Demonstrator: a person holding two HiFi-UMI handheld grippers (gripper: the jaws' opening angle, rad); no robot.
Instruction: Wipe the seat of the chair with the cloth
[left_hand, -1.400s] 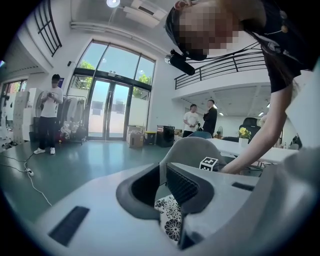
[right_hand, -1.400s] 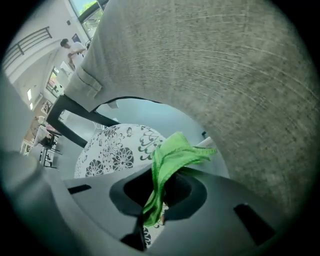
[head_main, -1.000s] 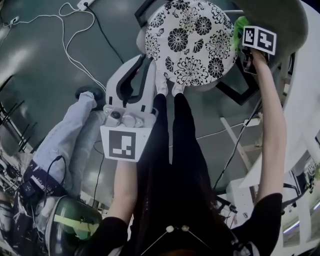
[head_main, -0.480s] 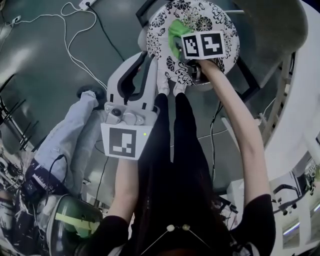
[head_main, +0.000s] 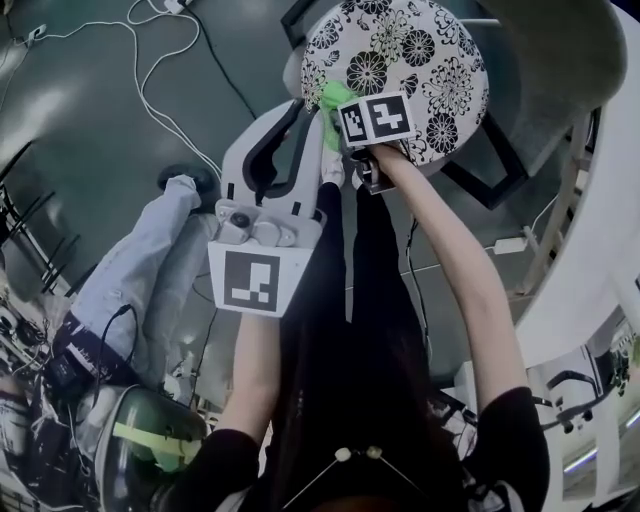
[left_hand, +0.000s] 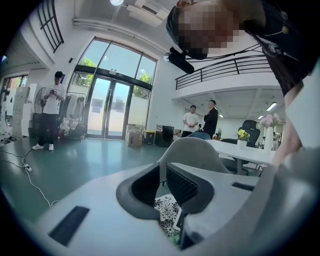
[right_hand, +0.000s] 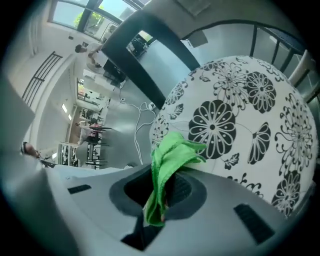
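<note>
The cloth (right_hand: 172, 160) is soft, matt green fabric with a fine nap. The chair seat (right_hand: 240, 120) has a smooth, matt printed covering. The left gripper (left_hand: 162, 187) and right gripper (right_hand: 160, 192) have matt grey plastic bodies with dark ribbed pads (left_hand: 182, 185). The floor (left_hand: 75, 165) is smooth and glossy.

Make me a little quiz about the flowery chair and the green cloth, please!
1. Pick one: the cloth pinched in the right tool is A) red, B) green, C) blue.
2. True or false: the chair seat is white with black flowers.
3. Short answer: what does the left tool hold?

Key: 1 B. 2 True. 3 Nothing; its jaws stand apart with only the seat showing between them.
</note>
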